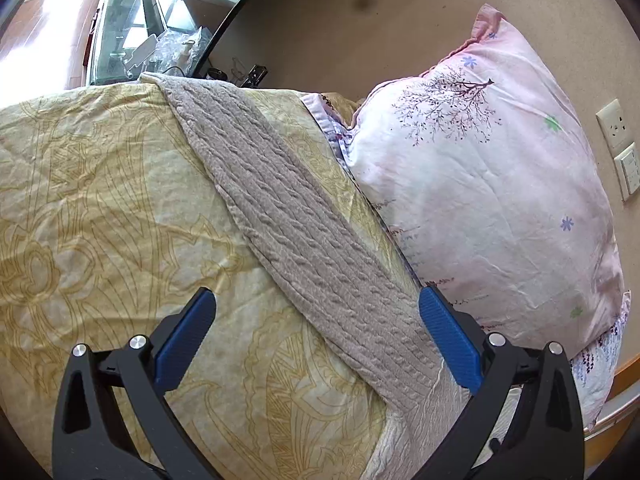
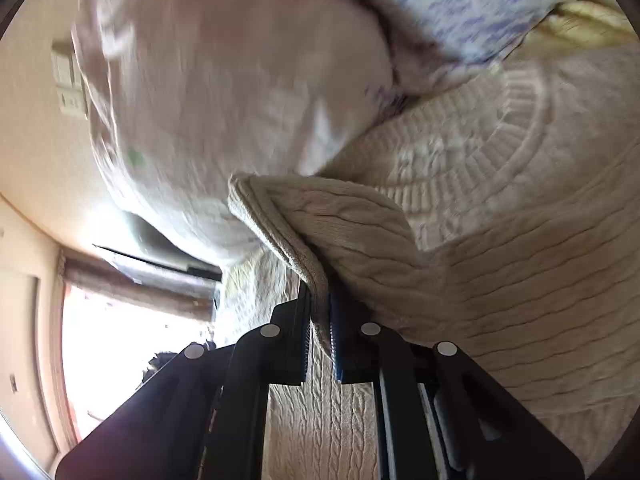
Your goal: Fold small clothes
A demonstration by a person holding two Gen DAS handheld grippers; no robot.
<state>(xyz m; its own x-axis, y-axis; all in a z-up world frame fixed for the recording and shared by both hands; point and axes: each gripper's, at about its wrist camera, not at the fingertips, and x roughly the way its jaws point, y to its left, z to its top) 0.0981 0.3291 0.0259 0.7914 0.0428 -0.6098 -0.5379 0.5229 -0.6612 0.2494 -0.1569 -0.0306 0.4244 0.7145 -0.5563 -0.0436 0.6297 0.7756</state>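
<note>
Pinching a sweater (image 2: 500, 248) cuff, right hand-held gripper (image 2: 319, 312) clenched beside the pillow (image 2: 224, 100), left hand-held gripper (image 1: 316, 332) released over a sleeve (image 1: 288, 216) lying on the bed (image 1: 100, 200).

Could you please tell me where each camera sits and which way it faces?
Left wrist: on the left gripper, open, angled down over the sweater sleeve, bedspread and pillow.
Right wrist: on the right gripper, shut on a sweater fold, facing the pillow.
Shared: sweater, pillow, wall switches.
</note>
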